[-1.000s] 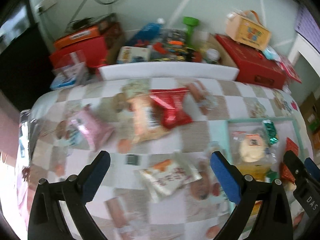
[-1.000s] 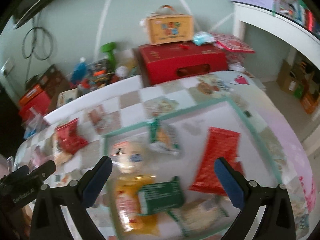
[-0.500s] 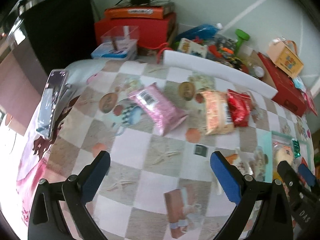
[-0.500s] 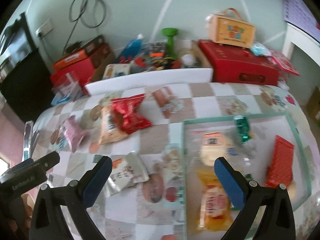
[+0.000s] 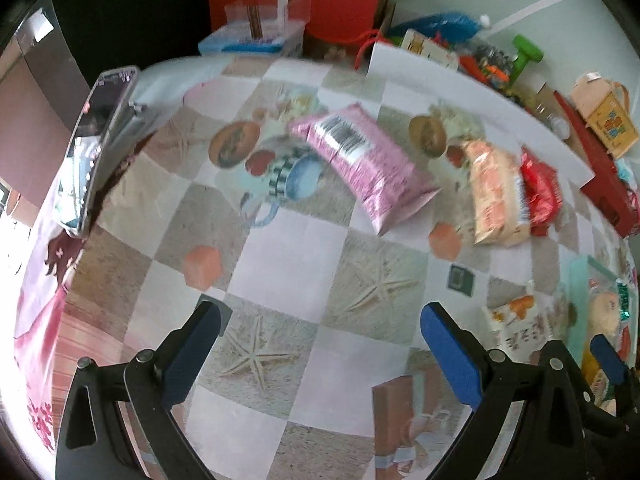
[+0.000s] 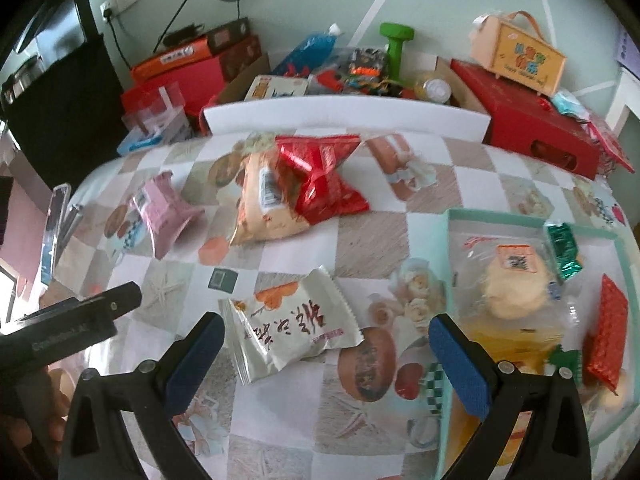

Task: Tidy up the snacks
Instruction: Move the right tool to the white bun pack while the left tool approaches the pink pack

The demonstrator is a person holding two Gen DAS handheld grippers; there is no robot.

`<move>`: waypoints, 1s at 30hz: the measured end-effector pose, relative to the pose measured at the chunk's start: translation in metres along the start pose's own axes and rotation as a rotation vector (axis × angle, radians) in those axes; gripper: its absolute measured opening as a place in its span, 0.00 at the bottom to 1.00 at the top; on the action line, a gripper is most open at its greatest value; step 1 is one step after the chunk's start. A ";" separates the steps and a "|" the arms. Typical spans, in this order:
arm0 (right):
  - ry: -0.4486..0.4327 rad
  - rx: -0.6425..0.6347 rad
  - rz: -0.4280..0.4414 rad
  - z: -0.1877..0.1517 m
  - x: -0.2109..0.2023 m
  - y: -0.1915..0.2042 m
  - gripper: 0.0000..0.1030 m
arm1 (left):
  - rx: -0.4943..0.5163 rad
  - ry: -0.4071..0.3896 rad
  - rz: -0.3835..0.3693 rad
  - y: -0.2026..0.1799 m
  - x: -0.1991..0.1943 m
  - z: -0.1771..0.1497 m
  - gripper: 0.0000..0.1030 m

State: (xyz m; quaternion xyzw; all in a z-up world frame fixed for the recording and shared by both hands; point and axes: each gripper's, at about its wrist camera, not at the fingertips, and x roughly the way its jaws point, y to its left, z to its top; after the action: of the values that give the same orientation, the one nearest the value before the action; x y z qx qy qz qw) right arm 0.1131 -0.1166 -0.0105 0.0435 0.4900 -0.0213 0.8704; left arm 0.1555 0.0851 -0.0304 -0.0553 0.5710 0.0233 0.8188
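Holding both tools over the bench (image 6: 372,240), we see the right tool (image 6: 324,356) with its blue pads spread wide and nothing between them, low above a white snack packet (image 6: 296,320) with red lettering that lies flat just in front of the pads. The left tool (image 5: 320,344) is also spread wide and empty, above bare checkered cloth. To the right of the white snack packet sits the pale green tray (image 6: 452,240), holding a clear-wrapped round cake (image 6: 512,284), a green foil sweet (image 6: 564,248), a red packet (image 6: 604,340) and a yellow packet (image 6: 516,336). Further out on the cloth lie a beige snack bag (image 6: 264,208) and a red snack bag (image 6: 320,180), the red one overlapping the beige one's right edge. Left of them, apart, lies a pink snack bag (image 5: 360,160). A phone (image 5: 96,148) rests near the bench's left edge. Beyond the far edge we see a white board (image 6: 344,116), red boxes (image 6: 536,120), a green dumbbell (image 6: 394,46) and a small yellow carry box (image 6: 520,60).
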 end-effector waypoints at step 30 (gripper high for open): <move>0.092 -0.074 0.000 -0.020 0.050 0.015 1.00 | -0.006 0.058 0.011 0.001 0.026 -0.005 0.97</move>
State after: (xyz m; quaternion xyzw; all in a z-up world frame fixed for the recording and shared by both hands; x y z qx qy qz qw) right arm 0.1231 -0.0991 -0.0630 0.0121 0.5298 -0.0013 0.8480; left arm 0.1596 0.0847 -0.0571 -0.0553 0.5946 0.0279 0.8017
